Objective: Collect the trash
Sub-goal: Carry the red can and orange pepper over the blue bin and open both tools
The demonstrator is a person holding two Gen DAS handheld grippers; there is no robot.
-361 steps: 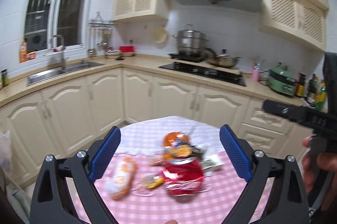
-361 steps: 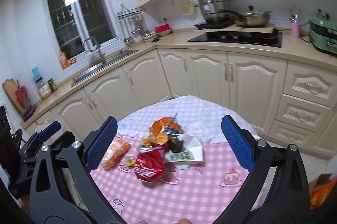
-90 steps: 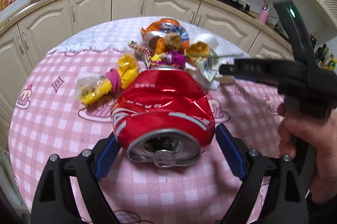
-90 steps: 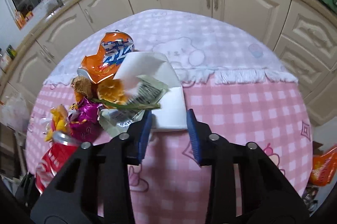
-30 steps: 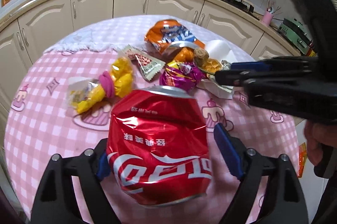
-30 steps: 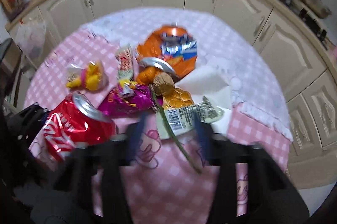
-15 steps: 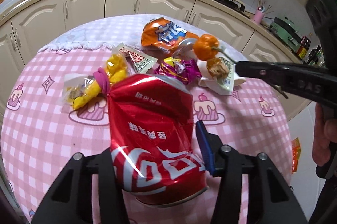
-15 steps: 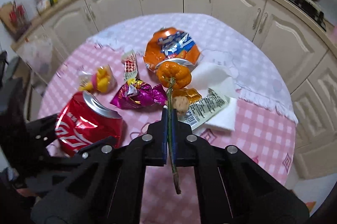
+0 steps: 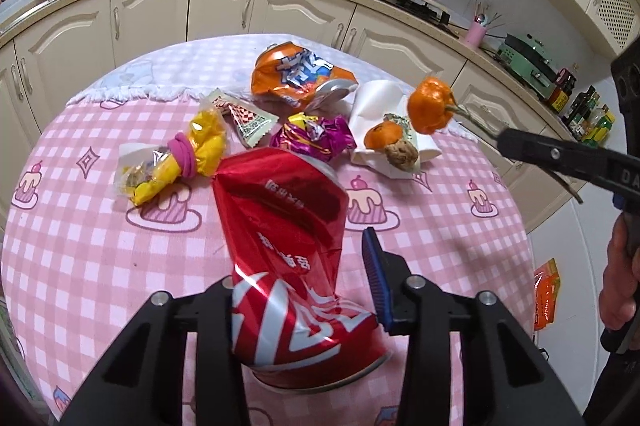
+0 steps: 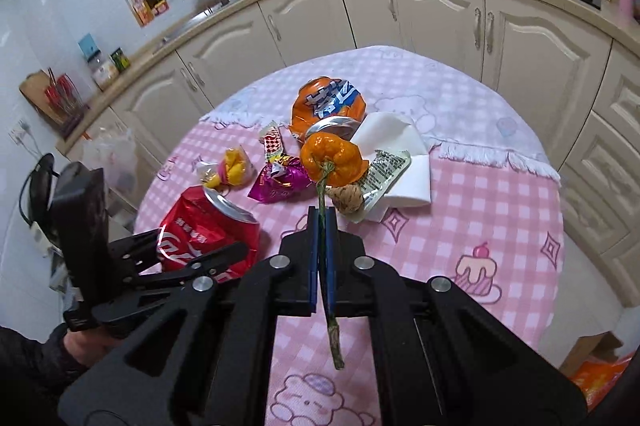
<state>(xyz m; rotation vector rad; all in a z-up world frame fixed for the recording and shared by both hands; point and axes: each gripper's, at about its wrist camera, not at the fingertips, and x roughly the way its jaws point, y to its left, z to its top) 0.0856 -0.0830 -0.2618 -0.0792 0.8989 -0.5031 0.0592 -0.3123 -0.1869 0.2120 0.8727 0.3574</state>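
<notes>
We clamp the crumpled red can (image 9: 288, 258) in our left gripper (image 9: 304, 290), raised over the pink checked tablecloth (image 9: 80, 266); our right gripper (image 10: 322, 226) pinches a wrinkled orange peel's (image 10: 334, 158) thin green stem, foil wrappers (image 10: 280, 182) scattered just beyond.

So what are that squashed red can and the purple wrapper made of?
Red cola can: thin glossy metal, probably aluminium; it is creased, with a silver rim. Purple wrapper: shiny crinkled foil or metallised plastic, judging by its glints.
</notes>
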